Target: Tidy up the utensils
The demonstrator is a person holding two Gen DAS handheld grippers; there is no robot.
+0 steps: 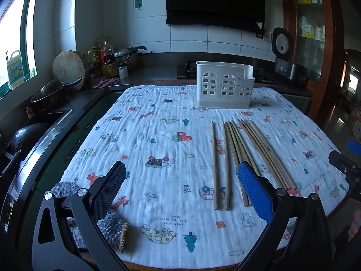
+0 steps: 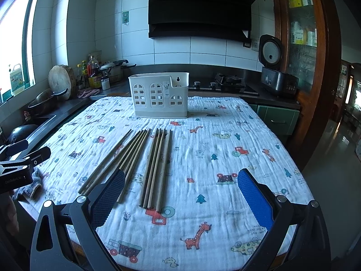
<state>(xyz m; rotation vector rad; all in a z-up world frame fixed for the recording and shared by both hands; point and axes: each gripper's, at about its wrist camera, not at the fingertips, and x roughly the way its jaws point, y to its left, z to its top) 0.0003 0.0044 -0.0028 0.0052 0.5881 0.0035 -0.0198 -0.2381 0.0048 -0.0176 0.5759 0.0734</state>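
Left wrist view showed the left hand-held gripper [image 1: 181,181] spread wide and empty; right hand-held gripper [image 2: 180,187] likewise. Long wooden chopsticks [image 1: 237,155] lay right of centre on the cloth-covered surface [image 1: 158,135], below the white plastic utensil holder [image 1: 223,85].

Chopsticks [image 2: 144,162] (apparently two loose bundles) lie before the white holder [image 2: 159,94], right gripper [image 2: 180,194] agape.

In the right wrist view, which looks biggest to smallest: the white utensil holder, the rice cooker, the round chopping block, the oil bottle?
1. White utensil holder
2. Rice cooker, though it stands farther back, so this is unsure
3. Round chopping block
4. Oil bottle
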